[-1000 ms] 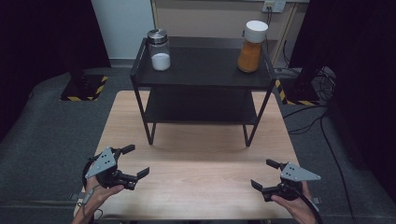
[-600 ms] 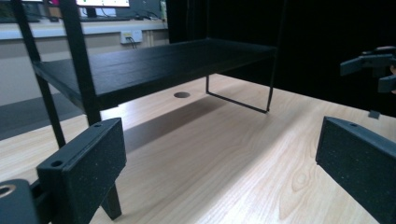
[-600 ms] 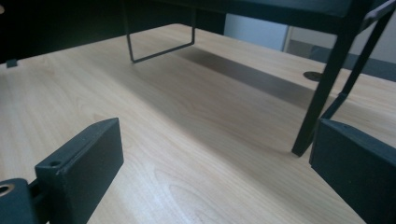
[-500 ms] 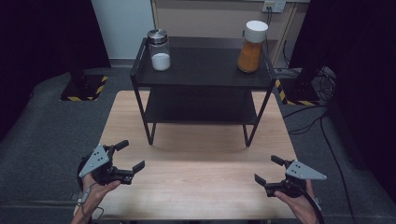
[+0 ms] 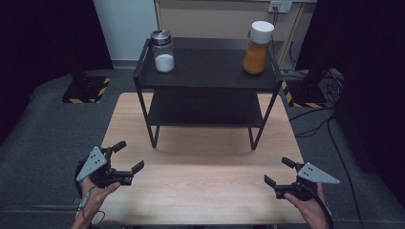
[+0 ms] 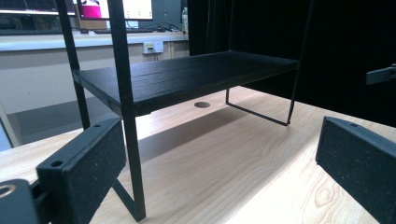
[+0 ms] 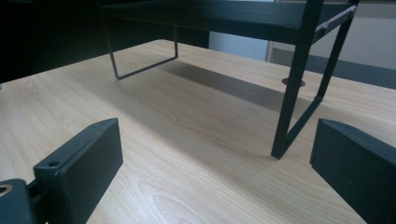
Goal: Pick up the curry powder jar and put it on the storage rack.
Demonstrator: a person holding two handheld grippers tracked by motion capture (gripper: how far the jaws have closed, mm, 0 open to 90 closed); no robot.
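Near edge, 7 o'clock: left gripper (image 5: 123, 160), jaws wide apart, holding nothing.
Near edge, 5 o'clock: right gripper (image 5: 281, 172), likewise wide, empty.
Centre: black rack (image 5: 206, 82) on table (image 5: 200, 186).
Top shelf, 11 o'clock: white-powder jar (image 5: 163, 51).
Top shelf, 1 o'clock: orange jar (image 5: 256, 46).
Risk: either tall jar may tip if a jaw clips it or the rack frame while reaching.

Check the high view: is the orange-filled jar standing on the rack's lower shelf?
No, the orange-filled jar stands on the top shelf of the black rack, at its right end.

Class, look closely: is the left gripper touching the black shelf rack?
Apart. The high view shows bare wooden table between the left gripper and the black shelf rack; its jaws are open and hold nothing.
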